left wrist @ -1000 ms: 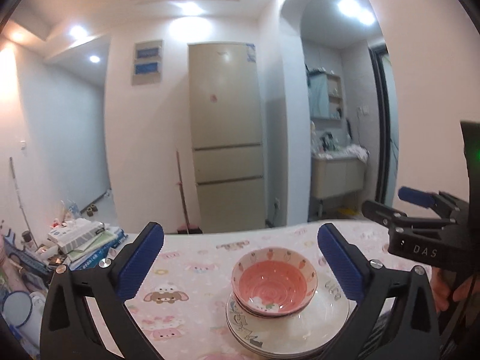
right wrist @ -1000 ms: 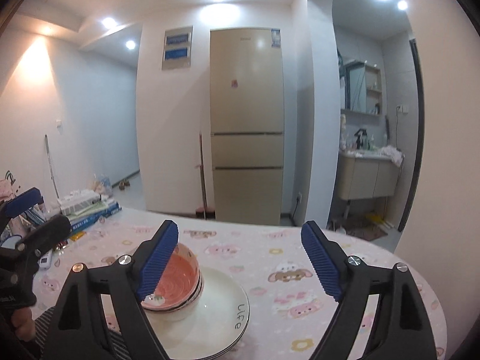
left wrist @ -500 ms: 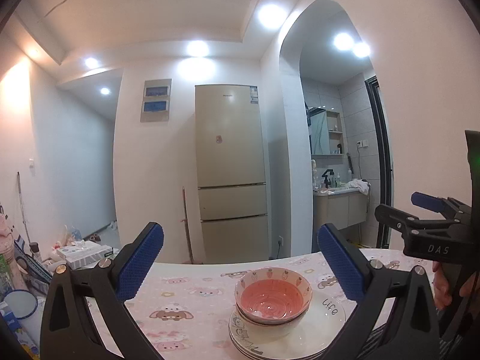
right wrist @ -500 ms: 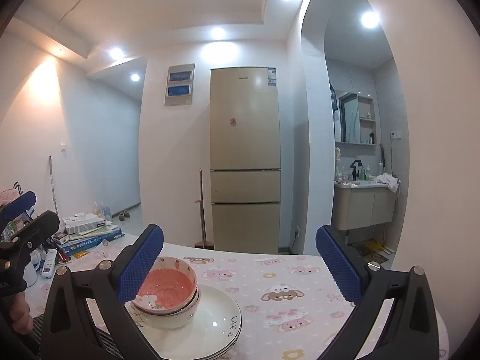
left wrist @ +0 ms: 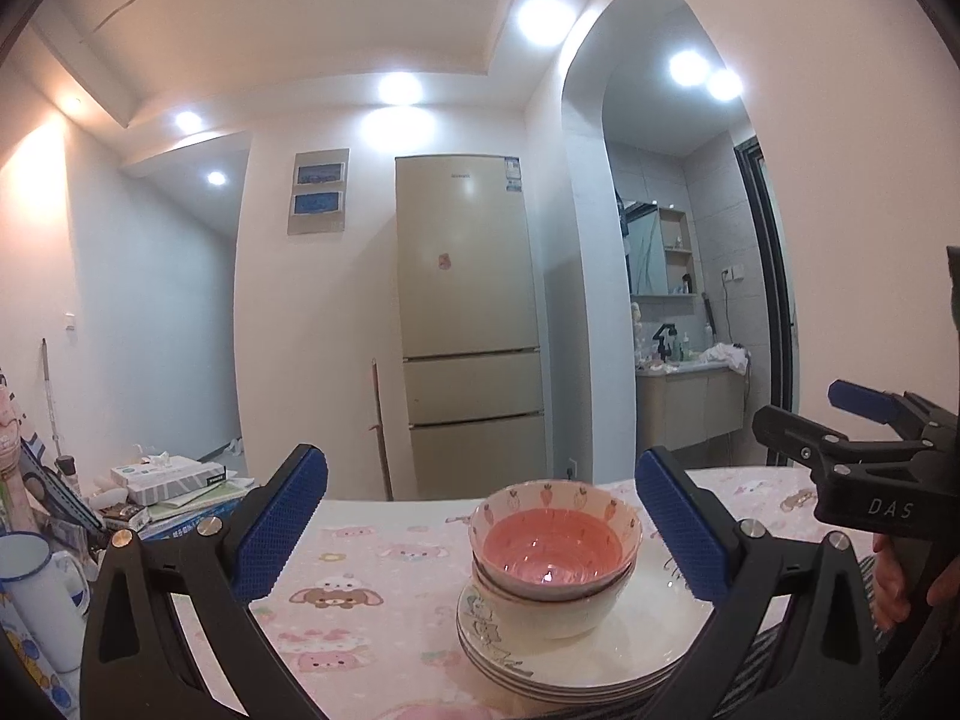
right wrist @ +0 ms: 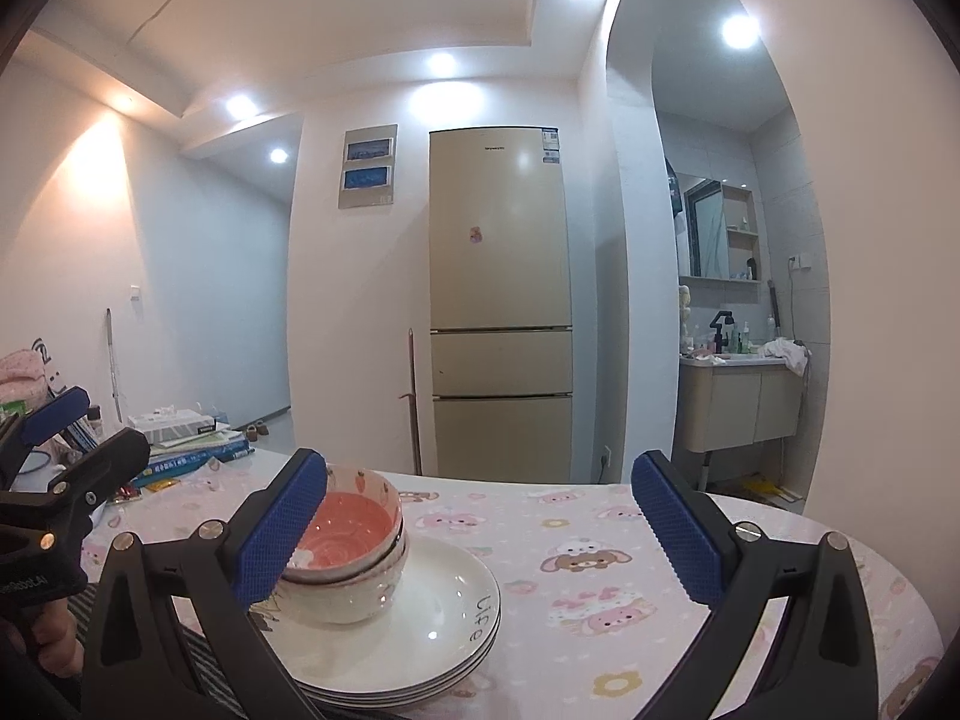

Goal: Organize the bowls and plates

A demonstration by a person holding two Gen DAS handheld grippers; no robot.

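Two nested bowls, pink inside with a strawberry rim, sit on a stack of white plates on the pink cartoon tablecloth. My left gripper is open, level with the table. The bowls lie just ahead between its blue pads, touched by neither. In the right wrist view the bowls and plates are at lower left, partly behind the left finger. My right gripper stands wide open with nothing between its pads. Each gripper shows in the other's view: right gripper, left gripper.
A white enamel mug stands at the table's left edge. A tissue box on books lies at the back left. The round table edge curves on the right. A fridge and a broom stand beyond. A hand holds the right gripper.
Both grippers have sunk toward table height and now point level, so more ceiling shows. The right gripper's jaws spread wider. The bowls and plates have not moved.
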